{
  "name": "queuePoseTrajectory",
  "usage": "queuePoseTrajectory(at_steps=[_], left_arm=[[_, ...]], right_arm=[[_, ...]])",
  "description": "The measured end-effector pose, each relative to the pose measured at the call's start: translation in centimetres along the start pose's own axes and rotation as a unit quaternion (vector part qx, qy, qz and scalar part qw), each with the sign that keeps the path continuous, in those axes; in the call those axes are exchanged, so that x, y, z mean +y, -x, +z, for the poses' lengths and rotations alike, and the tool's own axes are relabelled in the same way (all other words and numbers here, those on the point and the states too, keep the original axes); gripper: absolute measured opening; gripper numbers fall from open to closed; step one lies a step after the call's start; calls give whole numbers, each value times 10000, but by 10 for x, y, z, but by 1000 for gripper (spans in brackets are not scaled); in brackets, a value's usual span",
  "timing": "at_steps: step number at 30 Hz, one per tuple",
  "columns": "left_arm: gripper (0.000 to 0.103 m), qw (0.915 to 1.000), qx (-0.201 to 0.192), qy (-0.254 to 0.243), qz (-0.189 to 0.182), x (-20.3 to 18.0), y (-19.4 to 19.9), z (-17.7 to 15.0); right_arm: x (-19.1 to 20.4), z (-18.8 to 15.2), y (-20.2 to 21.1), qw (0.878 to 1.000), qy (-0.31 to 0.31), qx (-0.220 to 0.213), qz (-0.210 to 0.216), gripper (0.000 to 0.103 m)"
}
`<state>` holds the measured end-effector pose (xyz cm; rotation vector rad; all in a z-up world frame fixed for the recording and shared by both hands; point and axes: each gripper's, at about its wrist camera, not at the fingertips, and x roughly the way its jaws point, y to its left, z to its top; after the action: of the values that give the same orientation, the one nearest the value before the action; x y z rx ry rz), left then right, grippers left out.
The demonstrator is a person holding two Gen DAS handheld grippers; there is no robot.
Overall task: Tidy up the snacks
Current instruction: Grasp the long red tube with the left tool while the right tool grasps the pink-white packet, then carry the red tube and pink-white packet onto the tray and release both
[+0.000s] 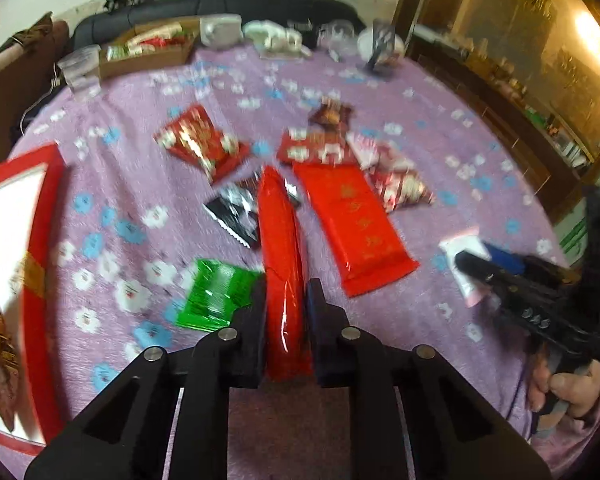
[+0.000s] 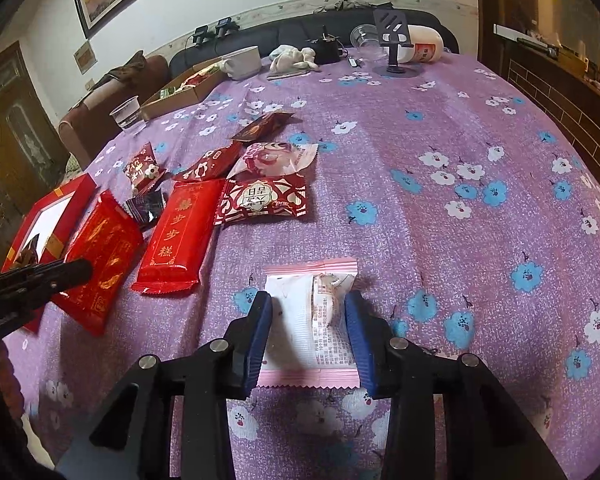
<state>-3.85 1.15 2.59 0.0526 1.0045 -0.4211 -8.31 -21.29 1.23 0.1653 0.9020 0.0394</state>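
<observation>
Left gripper (image 1: 286, 300): jaws closed edgewise on a long red snack packet (image 1: 282, 248), lifted off the purple floral tablecloth (image 2: 440, 208) — probably bound for the red gift box (image 1: 40, 216) at the table's left edge. Right gripper (image 2: 306, 320): jaws parted, straddling a pink-edged white packet (image 2: 300, 320) that lay flat and apart from the rest, not yet pinched — apparently placed for a grasp. Beyond lay the unsorted remainder: a flat red bar packet (image 2: 178, 236), a green packet (image 1: 216, 294) and several smaller red wrappers, clustered loosely mid-table.
</observation>
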Motion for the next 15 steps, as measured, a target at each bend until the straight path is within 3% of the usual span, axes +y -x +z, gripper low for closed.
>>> queuePoseTrajectory(at_steps=[2,8,13,15], left_arm=[[14,9999,144,42,-81,-1,-10,-4],[12,9997,-116,97,-190,7,7,-8],[12,9985,-522,27,-176,17,38,-9],[12,9976,-673,96,-154,26,51,-12]], right_arm=[[1,0,0,10000,6,-2,-15,39],[8,0,4,9998,133,-97,-115,32],[7,3,7,9999,11,-122,113,25],[6,6,9,9989,-168,-29,432,23]])
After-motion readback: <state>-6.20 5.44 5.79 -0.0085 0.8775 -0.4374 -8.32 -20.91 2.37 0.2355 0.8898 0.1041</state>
